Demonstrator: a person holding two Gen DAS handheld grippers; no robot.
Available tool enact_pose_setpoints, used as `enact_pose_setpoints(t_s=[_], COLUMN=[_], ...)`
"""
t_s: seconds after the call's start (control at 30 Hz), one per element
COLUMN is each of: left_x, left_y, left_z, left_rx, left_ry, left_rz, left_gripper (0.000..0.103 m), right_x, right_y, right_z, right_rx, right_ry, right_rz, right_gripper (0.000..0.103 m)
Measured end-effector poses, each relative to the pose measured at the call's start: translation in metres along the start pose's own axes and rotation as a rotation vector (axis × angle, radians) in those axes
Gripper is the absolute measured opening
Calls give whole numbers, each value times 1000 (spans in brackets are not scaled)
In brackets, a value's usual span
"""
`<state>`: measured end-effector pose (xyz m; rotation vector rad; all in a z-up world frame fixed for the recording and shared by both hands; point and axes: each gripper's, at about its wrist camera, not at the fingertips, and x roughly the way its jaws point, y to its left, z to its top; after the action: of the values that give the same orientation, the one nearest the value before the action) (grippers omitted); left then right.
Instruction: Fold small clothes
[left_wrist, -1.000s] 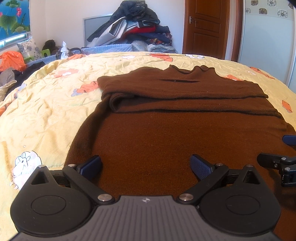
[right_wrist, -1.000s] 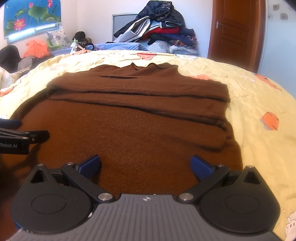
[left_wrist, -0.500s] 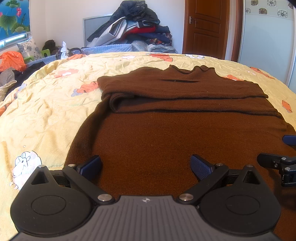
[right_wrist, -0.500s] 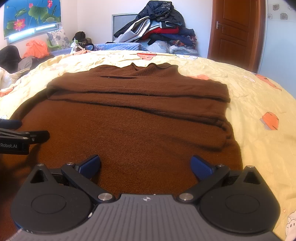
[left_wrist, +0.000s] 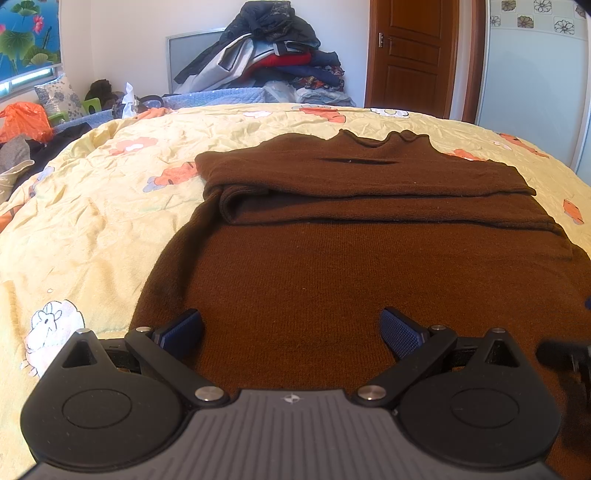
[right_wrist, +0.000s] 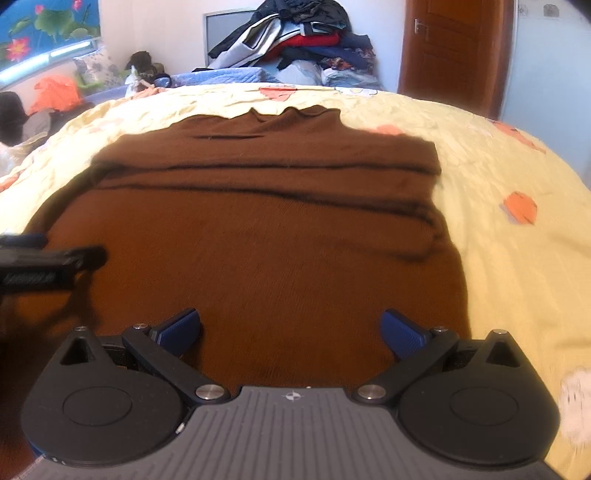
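Lying flat across the yellow flowered bedspread (left_wrist: 96, 229) is a brown sweater (left_wrist: 332, 266), its collar toward the far side of the bed and its sleeves folded across the chest in a thick band. Both pairs of tongs hover low over the near hem end, side by side. The left tongs (left_wrist: 291, 330) are spread wide, blue pads (left_wrist: 183, 330) apart with nothing between them but the knit underneath. The right tongs (right_wrist: 291, 330) are spread just as wide over the sweater's right part, close to its edge. The right wrist view is blurred. Beyond the bed a heap of clothes (left_wrist: 266, 55) rises against the wall, beside a wooden door (left_wrist: 410, 55)
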<state>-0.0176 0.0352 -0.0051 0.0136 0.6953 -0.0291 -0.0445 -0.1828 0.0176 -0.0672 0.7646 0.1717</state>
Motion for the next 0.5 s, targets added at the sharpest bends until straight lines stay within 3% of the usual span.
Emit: enact_pose_setpoints(t_s=[0.1, 0.3, 0.5], left_x=[0, -25, -50], left_y=[0, -2, -2], left_z=[0, -14, -43], left_rx=[1, 16, 51], left_ry=[3, 55, 10], left_rz=[-2, -33, -28], left_gripper=[103, 103, 103], right_x=[-6, -5, -5], right_y=[2, 2, 2], right_z=[-18, -15, -15], right_rx=[-23, -26, -25], right_ry=[-66, -62, -63], right_rz=[3, -1, -1], right_gripper=[103, 103, 103])
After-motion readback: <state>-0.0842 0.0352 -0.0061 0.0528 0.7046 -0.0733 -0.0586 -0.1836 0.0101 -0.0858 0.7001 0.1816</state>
